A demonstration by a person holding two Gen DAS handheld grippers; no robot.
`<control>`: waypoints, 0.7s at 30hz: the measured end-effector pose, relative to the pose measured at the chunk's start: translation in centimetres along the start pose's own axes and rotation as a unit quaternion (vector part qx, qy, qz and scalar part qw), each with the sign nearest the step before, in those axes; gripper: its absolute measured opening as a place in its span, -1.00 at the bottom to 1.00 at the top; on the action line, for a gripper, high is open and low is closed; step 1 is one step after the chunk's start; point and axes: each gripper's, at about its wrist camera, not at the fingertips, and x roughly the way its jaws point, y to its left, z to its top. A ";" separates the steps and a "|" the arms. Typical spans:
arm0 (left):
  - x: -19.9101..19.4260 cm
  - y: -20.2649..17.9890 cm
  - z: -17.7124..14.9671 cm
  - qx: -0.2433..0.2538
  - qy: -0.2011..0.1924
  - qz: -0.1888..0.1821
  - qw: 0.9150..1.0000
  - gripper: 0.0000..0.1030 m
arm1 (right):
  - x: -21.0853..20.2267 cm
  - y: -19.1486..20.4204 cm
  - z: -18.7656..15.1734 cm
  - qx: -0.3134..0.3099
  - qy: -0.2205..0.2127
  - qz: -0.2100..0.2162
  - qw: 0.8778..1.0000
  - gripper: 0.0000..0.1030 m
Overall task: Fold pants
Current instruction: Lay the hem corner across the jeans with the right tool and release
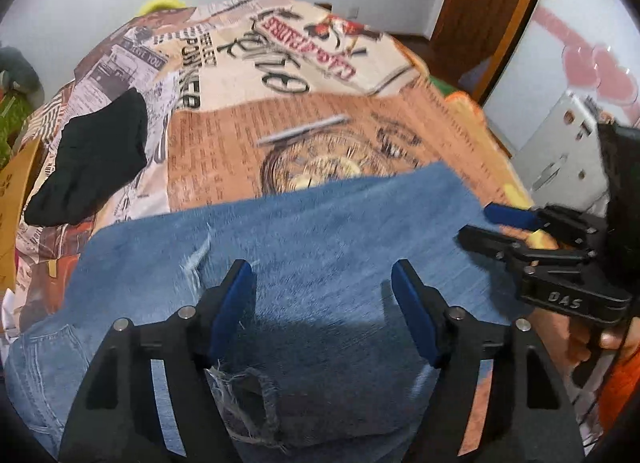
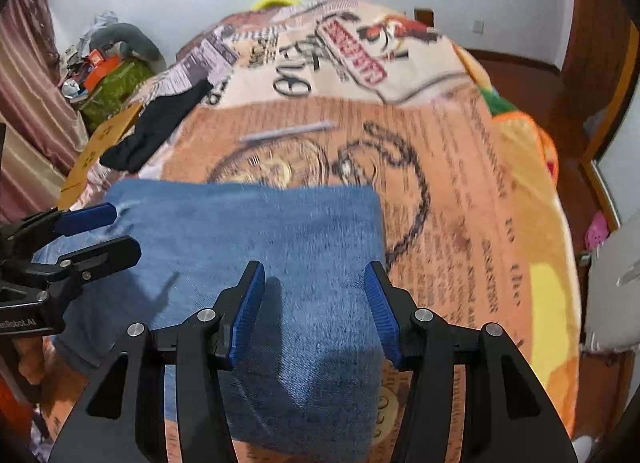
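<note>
Blue ripped jeans lie folded on a printed blanket on the bed; they also show in the right wrist view. My left gripper is open and empty just above the denim, near a frayed hole. My right gripper is open and empty above the jeans' right part. The right gripper shows at the right of the left wrist view, beside the jeans' far right corner. The left gripper shows at the left of the right wrist view.
A black garment lies on the blanket at the far left. A grey pen-like stick lies beyond the jeans. A wooden door and a white cabinet stand to the right. Clutter sits left of the bed.
</note>
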 end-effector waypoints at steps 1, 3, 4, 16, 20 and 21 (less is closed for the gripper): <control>0.4 0.0 -0.2 0.004 0.007 0.005 1.000 0.38 | 0.1 0.0 -0.4 -0.005 0.004 -0.003 1.000 -0.07; 0.9 0.1 -0.9 0.012 0.017 0.020 1.000 0.36 | 0.2 -0.2 -0.8 -0.008 0.006 -0.004 1.000 -0.07; 0.9 0.2 -1.1 0.016 0.018 0.027 0.999 0.36 | 0.0 -0.2 -1.2 -0.008 0.008 -0.004 1.000 -0.07; -1.1 3.8 -4.8 -0.010 0.019 0.060 0.998 0.39 | -1.7 -1.3 -4.1 0.025 0.014 -0.010 1.000 -0.07; -2.3 4.8 -5.9 -0.033 0.013 0.060 0.998 0.43 | -2.2 -1.3 -4.8 0.032 0.015 -0.012 0.999 -0.07; -2.4 4.9 -6.1 -0.036 0.011 0.062 0.997 0.45 | -2.5 -1.2 -4.9 0.032 0.014 -0.016 0.999 -0.07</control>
